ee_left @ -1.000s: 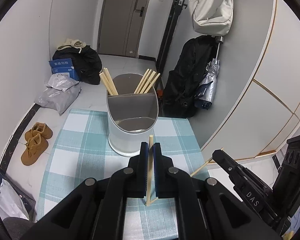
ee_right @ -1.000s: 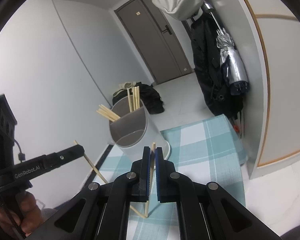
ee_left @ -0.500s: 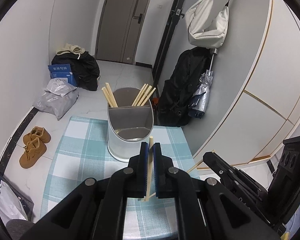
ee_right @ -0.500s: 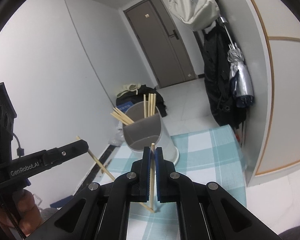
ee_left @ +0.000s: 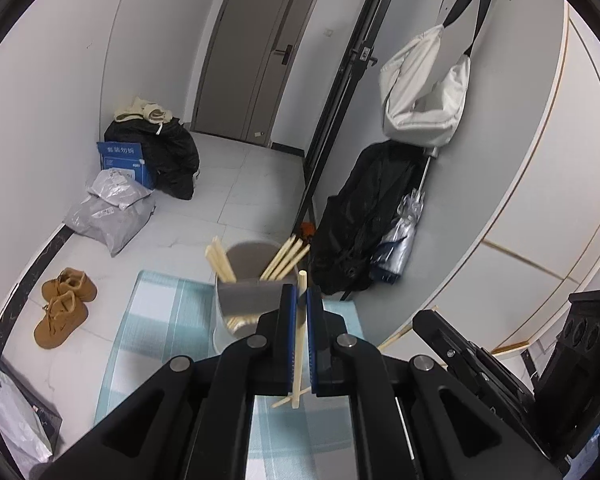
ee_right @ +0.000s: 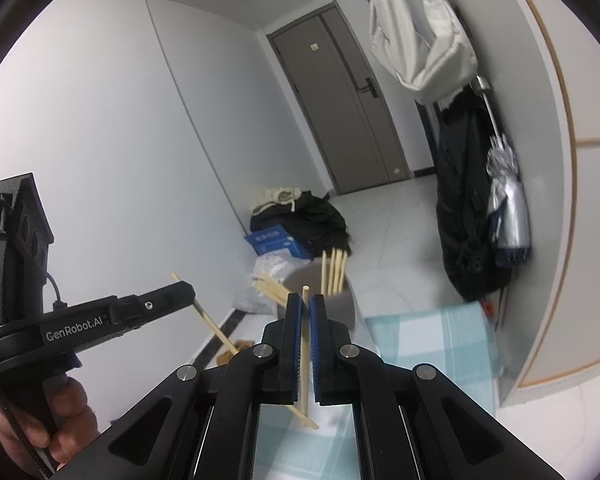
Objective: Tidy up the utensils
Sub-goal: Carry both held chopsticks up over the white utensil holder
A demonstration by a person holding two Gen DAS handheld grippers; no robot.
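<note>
My left gripper (ee_left: 299, 293) is shut on a pale wooden chopstick (ee_left: 300, 340) that stands nearly upright between its blue pads. My right gripper (ee_right: 305, 301) is shut on a second chopstick (ee_right: 305, 344). The two sticks cross at their lower ends. Both grippers hang above a white utensil holder (ee_left: 224, 312) with a grey divider, set on a teal checked cloth (ee_left: 160, 320). Several chopsticks (ee_left: 284, 258) lean in its back compartments. The right wrist view shows the left gripper (ee_right: 188, 290) at the left and the holder (ee_right: 342, 308) behind my fingers.
A person's hand (ee_right: 60, 412) grips the left tool. On the floor lie brown shoes (ee_left: 62, 304), grey parcels (ee_left: 108, 216), a blue box (ee_left: 120, 158) and black bags (ee_left: 168, 152). A black backpack (ee_left: 364, 216), a folded umbrella (ee_left: 404, 236) and a white bag (ee_left: 424, 92) line the right wall.
Both grippers have risen, each keeping its chopstick. The holder and the cloth now sit lower and smaller in both views, and more of the floor and door shows.
</note>
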